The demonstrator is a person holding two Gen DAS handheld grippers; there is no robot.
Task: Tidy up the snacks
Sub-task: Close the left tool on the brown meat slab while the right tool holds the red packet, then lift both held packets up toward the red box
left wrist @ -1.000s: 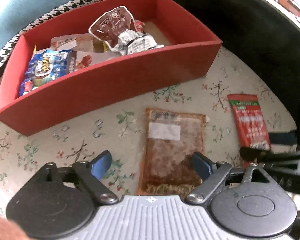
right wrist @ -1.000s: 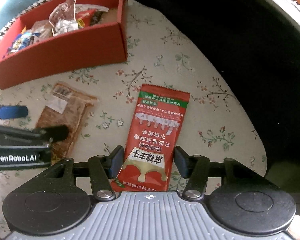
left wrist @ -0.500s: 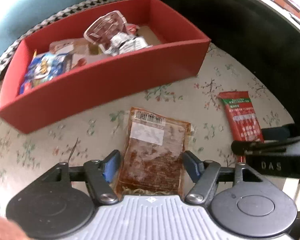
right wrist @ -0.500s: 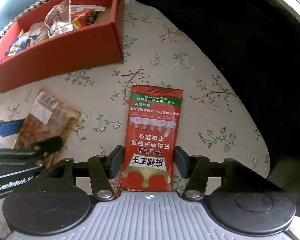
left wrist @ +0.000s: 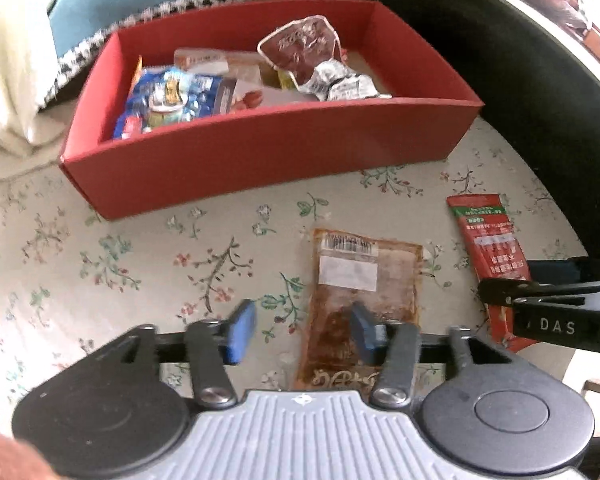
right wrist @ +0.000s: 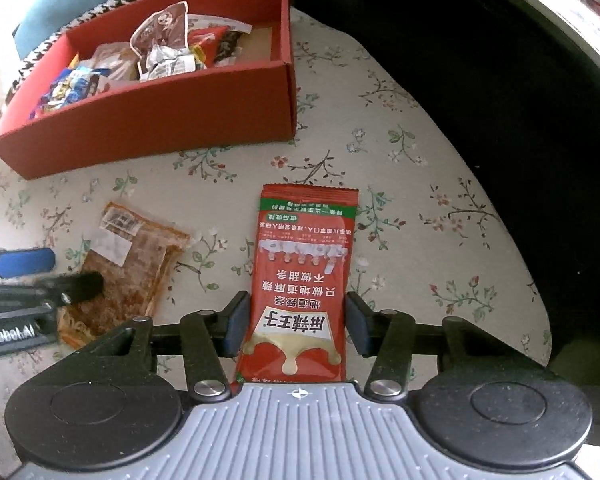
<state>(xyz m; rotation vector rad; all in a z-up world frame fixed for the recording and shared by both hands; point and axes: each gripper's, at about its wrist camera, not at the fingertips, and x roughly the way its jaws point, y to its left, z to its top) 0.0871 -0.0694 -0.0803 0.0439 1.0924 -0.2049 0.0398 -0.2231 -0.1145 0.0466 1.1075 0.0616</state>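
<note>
On the table, the red packet is clenched by the right tool for boxing, while the left tool, closing, straddles nothing, misaligned with the brown packet.

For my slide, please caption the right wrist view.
Right gripper closing around red snack packet on floral tablecloth, red box behind.
</note>
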